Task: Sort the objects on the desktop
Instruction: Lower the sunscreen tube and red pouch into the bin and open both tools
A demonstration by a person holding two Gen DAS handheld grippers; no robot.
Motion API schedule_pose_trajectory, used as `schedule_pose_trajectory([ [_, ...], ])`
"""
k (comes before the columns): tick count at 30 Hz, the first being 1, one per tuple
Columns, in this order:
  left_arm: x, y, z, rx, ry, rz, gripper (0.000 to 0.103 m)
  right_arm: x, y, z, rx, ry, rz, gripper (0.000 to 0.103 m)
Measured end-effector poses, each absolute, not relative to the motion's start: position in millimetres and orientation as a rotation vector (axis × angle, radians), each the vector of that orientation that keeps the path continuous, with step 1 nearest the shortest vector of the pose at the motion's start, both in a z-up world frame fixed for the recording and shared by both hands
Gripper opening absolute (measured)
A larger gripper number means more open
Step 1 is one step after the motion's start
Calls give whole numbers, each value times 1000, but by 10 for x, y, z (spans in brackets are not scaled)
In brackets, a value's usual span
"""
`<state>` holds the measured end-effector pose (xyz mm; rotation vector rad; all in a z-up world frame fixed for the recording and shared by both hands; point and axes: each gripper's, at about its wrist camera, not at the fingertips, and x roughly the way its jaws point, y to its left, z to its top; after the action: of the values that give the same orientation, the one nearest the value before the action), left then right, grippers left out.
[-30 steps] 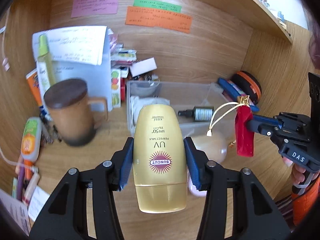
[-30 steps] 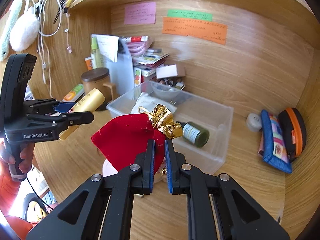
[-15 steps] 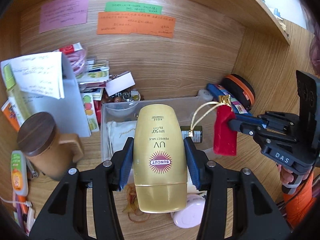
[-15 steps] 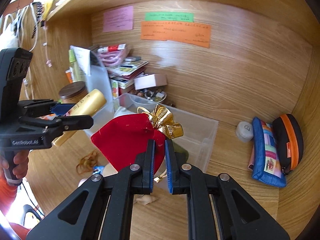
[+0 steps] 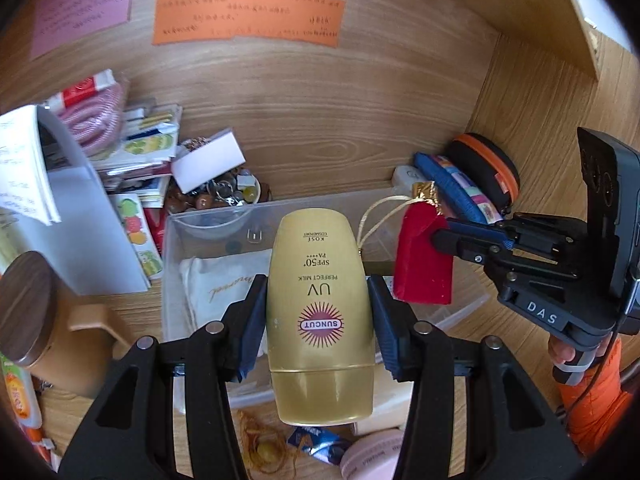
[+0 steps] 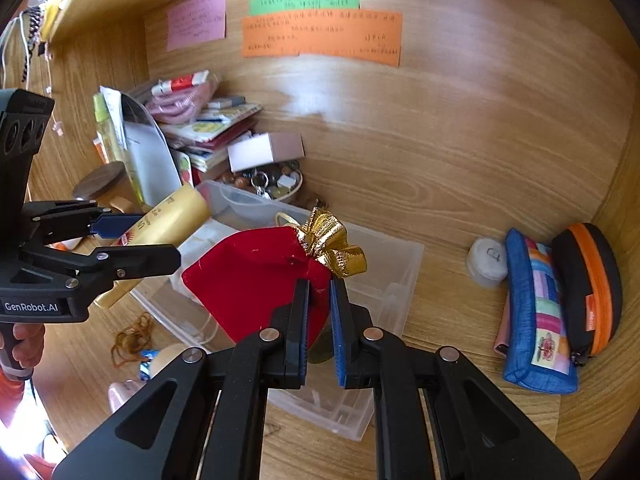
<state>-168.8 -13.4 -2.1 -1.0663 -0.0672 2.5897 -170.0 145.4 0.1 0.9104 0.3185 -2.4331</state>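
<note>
My left gripper (image 5: 318,312) is shut on a gold sunscreen bottle (image 5: 318,300) and holds it over the clear plastic bin (image 5: 208,220). The bottle also shows in the right wrist view (image 6: 164,226). My right gripper (image 6: 319,300) is shut on a red velvet pouch (image 6: 256,272) with a gold bow (image 6: 334,246), held above the bin's (image 6: 400,280) right part. The pouch also shows in the left wrist view (image 5: 422,260). A white cloth bag (image 5: 220,280) lies in the bin.
A brown lidded mug (image 5: 36,320) and a stack of papers and packets (image 5: 132,148) stand left of the bin. A blue pouch (image 6: 536,316) and an orange-trimmed black case (image 6: 588,280) lie at the right wall. A pink jar (image 5: 372,456) and a tangled cord (image 5: 260,448) lie in front.
Both grippers have moved forward toward the back wall and over the bin, each still holding its object. The mug has slid to the left edge of the left wrist view.
</note>
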Motion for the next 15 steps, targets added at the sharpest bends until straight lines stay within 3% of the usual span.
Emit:
schedule_pose_trajectory([
  [7,-1937,-109,-203,-1133,-62,2565,49,-1849,1357,-200,965,364,-2399,10],
  [15,-2095,-125,-385,-1194,-65,2544,49,-1801,1089,-393,953,550,-2372,10],
])
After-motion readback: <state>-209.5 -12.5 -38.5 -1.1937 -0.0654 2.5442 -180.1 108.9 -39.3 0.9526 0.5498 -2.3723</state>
